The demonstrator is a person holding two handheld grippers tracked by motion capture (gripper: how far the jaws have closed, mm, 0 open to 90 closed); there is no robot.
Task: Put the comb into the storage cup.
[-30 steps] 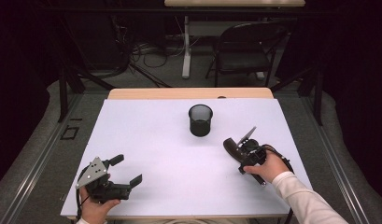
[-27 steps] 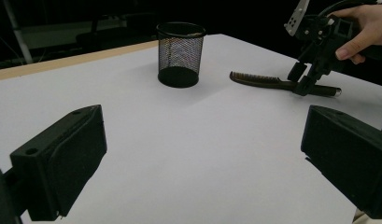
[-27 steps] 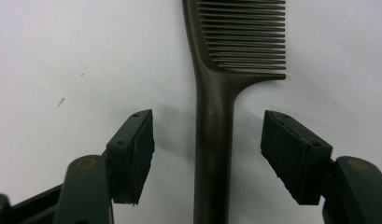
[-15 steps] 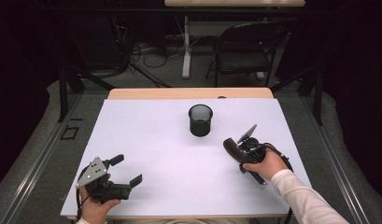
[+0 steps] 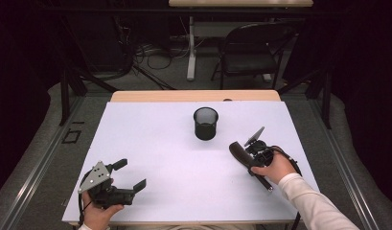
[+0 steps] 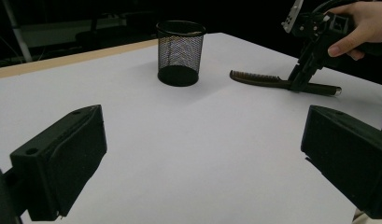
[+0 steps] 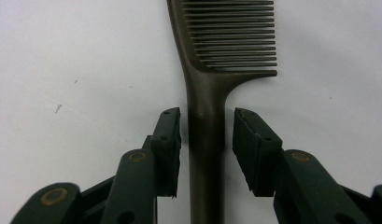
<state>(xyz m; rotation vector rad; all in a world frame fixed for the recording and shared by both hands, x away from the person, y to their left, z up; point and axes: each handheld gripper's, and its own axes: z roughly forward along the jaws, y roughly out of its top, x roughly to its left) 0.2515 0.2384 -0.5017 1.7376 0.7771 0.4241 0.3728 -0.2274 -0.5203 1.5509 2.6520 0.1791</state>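
Note:
A dark comb lies flat on the white table, right of centre, its teeth end toward the mesh cup. My right gripper points down over the comb's handle. In the right gripper view the comb runs between the jaws of that gripper, which stand open with a narrow gap on each side of the handle. My left gripper rests near the table's front left, wide open and holding nothing. From the left gripper view, the comb and the right gripper's tip appear beyond the spread jaws.
A black mesh cup stands upright at the middle back of the table, also seen as the cup in the left gripper view. Behind the table stand a folding chair and cables on the floor.

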